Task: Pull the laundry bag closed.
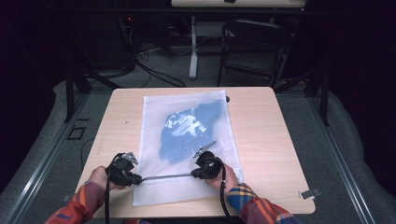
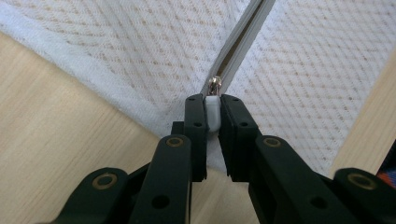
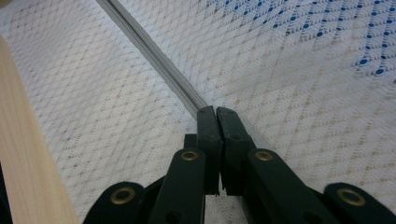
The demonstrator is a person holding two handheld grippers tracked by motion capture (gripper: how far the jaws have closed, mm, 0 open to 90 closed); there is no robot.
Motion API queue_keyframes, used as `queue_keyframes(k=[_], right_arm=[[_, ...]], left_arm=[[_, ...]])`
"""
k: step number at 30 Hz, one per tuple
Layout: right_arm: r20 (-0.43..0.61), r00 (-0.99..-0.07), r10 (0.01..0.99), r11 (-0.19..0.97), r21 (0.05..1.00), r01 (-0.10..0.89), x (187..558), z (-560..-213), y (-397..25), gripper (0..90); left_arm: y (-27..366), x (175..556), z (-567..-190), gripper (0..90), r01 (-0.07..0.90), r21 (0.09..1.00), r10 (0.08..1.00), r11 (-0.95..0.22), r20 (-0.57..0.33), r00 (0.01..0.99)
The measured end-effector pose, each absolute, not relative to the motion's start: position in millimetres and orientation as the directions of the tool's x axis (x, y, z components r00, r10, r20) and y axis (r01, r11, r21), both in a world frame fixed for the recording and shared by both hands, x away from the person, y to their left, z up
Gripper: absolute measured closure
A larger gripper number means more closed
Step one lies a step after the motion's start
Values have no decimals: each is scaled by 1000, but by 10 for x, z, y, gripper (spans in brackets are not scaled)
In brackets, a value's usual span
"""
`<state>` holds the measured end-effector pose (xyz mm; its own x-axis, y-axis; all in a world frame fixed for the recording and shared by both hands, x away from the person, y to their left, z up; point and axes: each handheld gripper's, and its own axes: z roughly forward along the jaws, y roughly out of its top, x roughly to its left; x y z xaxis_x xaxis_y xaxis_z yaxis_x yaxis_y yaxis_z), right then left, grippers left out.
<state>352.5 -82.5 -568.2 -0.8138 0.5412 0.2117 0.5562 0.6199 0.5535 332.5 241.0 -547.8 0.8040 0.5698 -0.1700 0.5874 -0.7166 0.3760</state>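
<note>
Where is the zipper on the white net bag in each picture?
High view: the zipper runs between both grippers, near the bag's near end.
Left gripper view: it slants from the fingers to the top edge.
Right gripper view: it slants up-left from the fingers.
Shared landmark: white mesh bag.

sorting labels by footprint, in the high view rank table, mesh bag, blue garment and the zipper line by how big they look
1. table
2. mesh bag, which covers a large part of the table's middle
3. blue garment, lying inside the bag
4. zipper line, a thin strip stretched between the left gripper and the right gripper
</note>
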Motion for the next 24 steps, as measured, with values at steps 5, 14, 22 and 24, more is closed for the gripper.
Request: queue_keyframes(k=[5, 14, 22, 24], right_arm=[[214, -814, 540, 618, 555, 556, 3527, -5684, -826, 891], [225, -810, 541, 613, 554, 563, 3532, -5686, -834, 894], [219, -814, 537, 615, 559, 556, 3527, -5690, -839, 895], [218, -817, 534, 619, 557, 553, 3531, -5688, -838, 894]], left_arm=[[2467, 3305, -5471, 819, 601, 378, 585, -705, -170, 793], [2573, 3277, -5464, 819, 611, 373, 597, -698, -168, 785], [2623, 3246, -5470, 819, 627, 380, 616, -680, -168, 770], [2627, 3247, -5473, 819, 617, 369, 611, -695, -150, 778]])
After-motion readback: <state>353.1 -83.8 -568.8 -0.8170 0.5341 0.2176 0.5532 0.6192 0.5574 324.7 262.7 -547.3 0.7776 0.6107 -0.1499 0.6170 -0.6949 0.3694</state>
